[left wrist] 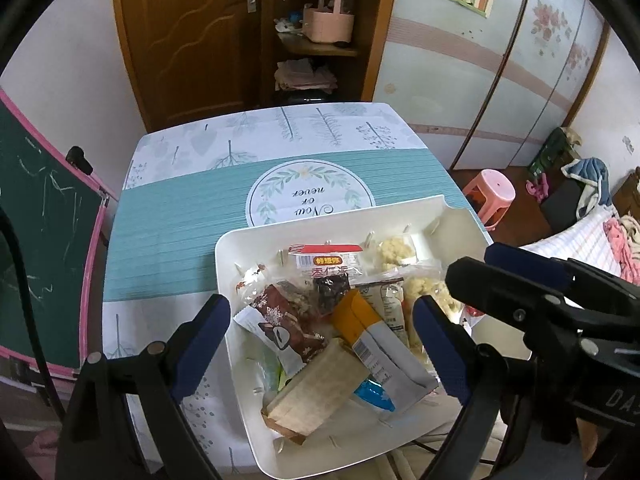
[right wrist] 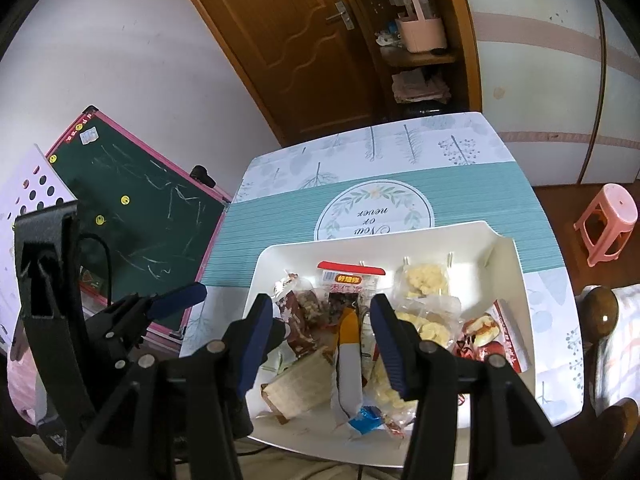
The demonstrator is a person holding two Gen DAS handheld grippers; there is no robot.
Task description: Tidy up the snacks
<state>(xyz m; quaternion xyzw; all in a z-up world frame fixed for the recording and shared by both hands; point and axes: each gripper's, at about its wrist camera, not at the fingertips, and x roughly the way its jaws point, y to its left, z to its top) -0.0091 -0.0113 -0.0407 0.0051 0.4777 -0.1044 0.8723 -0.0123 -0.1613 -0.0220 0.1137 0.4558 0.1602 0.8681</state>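
A white tray (left wrist: 452, 224) (right wrist: 502, 264) sits at the near edge of the table, heaped with snack packets. Among them are a brown snowflake packet (left wrist: 288, 320), an orange-and-white packet (left wrist: 368, 332) (right wrist: 348, 348), a red-topped packet (left wrist: 324, 258), a beige wrapped bar (left wrist: 316, 392) (right wrist: 300, 388) and a small blue wrapper (left wrist: 374, 396). My left gripper (left wrist: 320, 332) hangs wide open over the pile, touching nothing. My right gripper (right wrist: 324, 340) is partly open, and the orange-and-white packet stands between its pads without contact. In the left wrist view the right gripper (left wrist: 472, 268) hovers over the tray's right side.
The table (left wrist: 180, 240) has a teal and white cloth. A pink-framed chalkboard (right wrist: 140, 208) leans at its left. A pink stool (right wrist: 608, 220) and a bed (left wrist: 580, 240) are to the right. A wooden door and shelves stand behind.
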